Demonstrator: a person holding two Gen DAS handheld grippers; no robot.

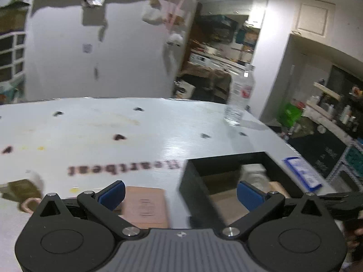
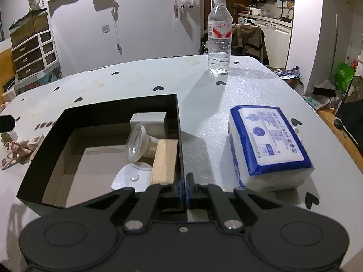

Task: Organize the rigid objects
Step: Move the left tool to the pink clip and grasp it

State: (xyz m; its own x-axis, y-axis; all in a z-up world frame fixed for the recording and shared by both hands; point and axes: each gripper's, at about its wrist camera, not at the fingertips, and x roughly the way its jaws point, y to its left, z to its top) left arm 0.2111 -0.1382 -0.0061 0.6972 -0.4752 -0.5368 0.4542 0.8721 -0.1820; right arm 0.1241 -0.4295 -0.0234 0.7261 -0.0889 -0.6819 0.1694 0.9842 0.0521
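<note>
Left wrist view: the left gripper (image 1: 180,193) is seen wide open and empty above a brown flat block (image 1: 145,206) at 7 o'clock of the black box (image 1: 195,181). The right gripper (image 2: 185,187) is clamped on the box's near wall. The block should be straddled squarely before closing; the box is best kept pinned.

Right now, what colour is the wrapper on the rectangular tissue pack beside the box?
Blue with a white panel; the soft tissue pack shows best in the right wrist view.
</note>
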